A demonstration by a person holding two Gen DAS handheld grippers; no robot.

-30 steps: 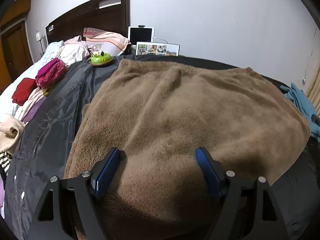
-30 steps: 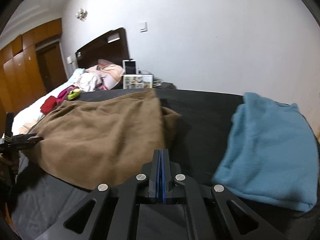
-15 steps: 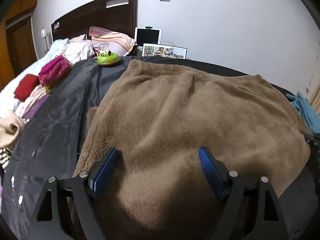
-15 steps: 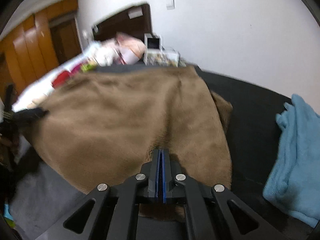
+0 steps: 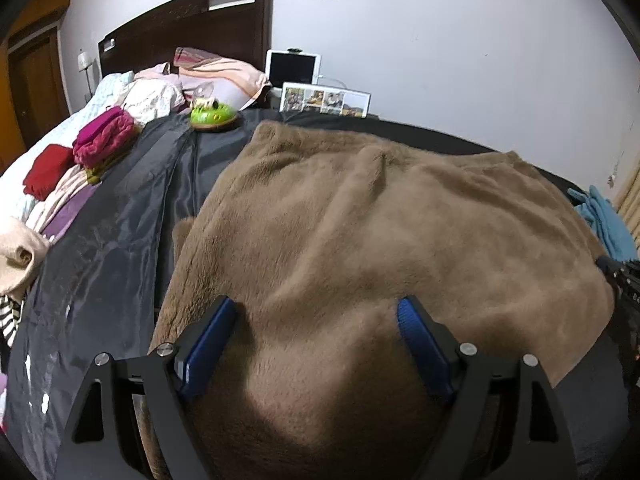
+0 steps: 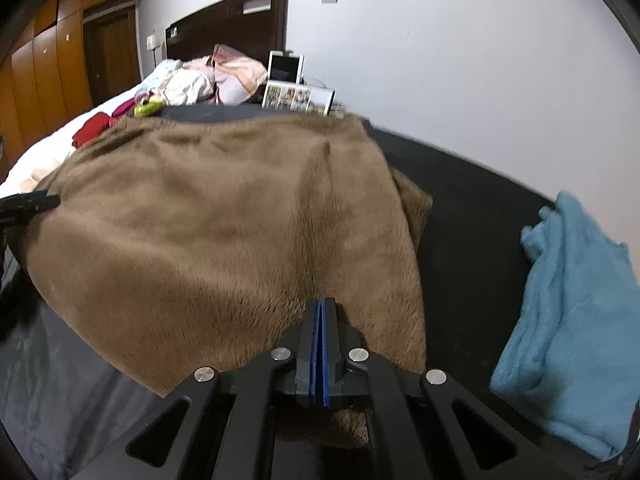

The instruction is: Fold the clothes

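a: where do we stand with the brown fleece garment (image 5: 384,240)?

b: it lies spread on the dark bed cover (image 5: 120,240), filling the middle of our left view. a second ago our right gripper (image 6: 320,344) sat well back from it, at the cover's edge; now it has come in over the near hem at six o'clock, pads pressed together, nothing between them.

a: and the left gripper (image 5: 316,336)?

b: wide apart, straddling fleece without pinching. the blue fleece (image 6: 568,328) waits at three o'clock. we judge both tongs are placed to smooth or fold.
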